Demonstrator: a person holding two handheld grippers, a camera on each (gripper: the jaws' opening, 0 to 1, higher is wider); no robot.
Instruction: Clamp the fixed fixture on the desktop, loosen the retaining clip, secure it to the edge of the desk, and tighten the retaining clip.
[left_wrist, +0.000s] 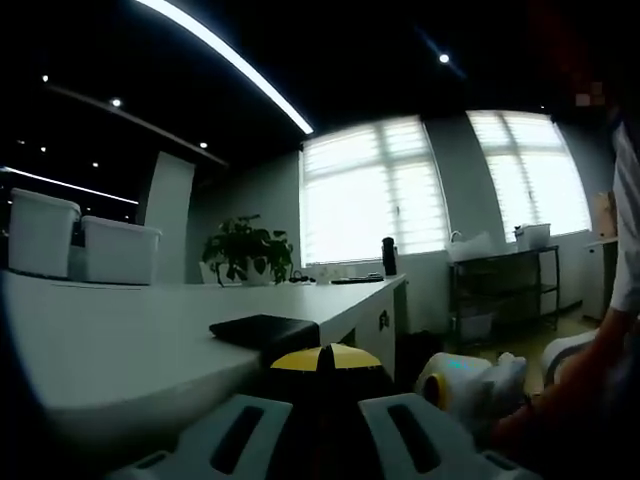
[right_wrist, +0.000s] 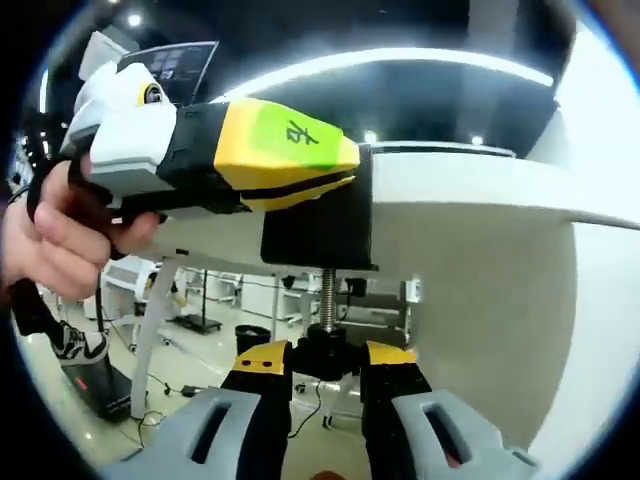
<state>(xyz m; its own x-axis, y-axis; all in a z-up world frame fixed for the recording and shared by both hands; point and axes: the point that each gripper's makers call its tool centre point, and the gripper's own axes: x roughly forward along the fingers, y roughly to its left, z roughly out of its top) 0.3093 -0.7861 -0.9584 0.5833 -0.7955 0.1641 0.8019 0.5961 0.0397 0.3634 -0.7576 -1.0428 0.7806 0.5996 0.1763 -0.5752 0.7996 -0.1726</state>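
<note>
In the left gripper view, the left gripper (left_wrist: 325, 375) is reaching up from the bottom, its yellow tips pressed together on the black clamp (left_wrist: 268, 331) that is sitting on the near edge of the white desk (left_wrist: 120, 330). The clamp's flat top plate is lying on the desk surface just beyond the tips. Farther back on the desk, two white boxes (left_wrist: 80, 240) are standing at the left, a potted plant (left_wrist: 247, 250) is sitting near the middle, and a dark bottle (left_wrist: 389, 256) is standing by the bright windows (left_wrist: 370, 185). A black shelf rack (left_wrist: 505, 285) is standing against the wall to the right. At the lower right, the right gripper (left_wrist: 470, 385) is showing as a white body with a yellow ring, with a person's hand and sleeve beside it.

In the right gripper view, looking up from under the desk (right_wrist: 480, 190), the clamp (right_wrist: 320, 225) is wrapping the desk edge, with its threaded screw (right_wrist: 327, 300) hanging down from the lower arm. The right gripper (right_wrist: 325, 375) is closing its yellow-tipped jaws on the black knob (right_wrist: 325, 355) at the bottom of that screw. Above, the left gripper (right_wrist: 350, 170) is coming in from the left, gripping the clamp's top at the desk edge, with a hand (right_wrist: 60, 235) holding its handle. Desk legs and a shoe on the floor are showing in the background
</note>
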